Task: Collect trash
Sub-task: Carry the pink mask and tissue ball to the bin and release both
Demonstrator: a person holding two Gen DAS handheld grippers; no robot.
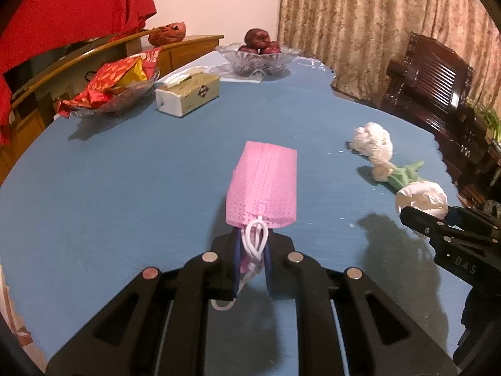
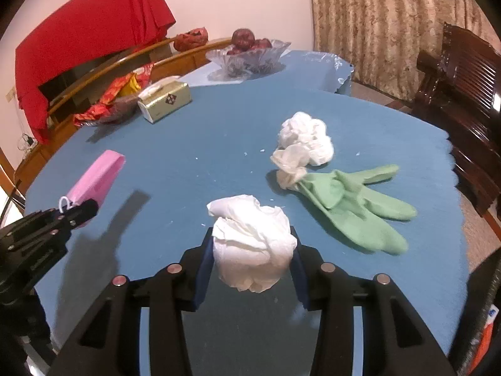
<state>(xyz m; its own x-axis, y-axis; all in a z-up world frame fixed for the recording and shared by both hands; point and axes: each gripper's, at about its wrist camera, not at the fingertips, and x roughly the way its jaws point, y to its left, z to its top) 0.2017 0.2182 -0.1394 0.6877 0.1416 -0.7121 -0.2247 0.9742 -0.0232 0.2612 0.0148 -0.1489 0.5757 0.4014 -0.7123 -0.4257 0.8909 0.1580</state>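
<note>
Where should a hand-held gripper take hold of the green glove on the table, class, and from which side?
Grip the green glove at its bunched cuff, coming from above. That end is gathered and raised beside the white plastic, while the fingers lie flat on the tablecloth, offering little to pinch.

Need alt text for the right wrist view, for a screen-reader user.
The right gripper is shut on a crumpled white tissue ball, held above a blue table. Beyond it lie a green glove and more crumpled white tissue. At left, the left gripper holds a folded pink mask.
</note>
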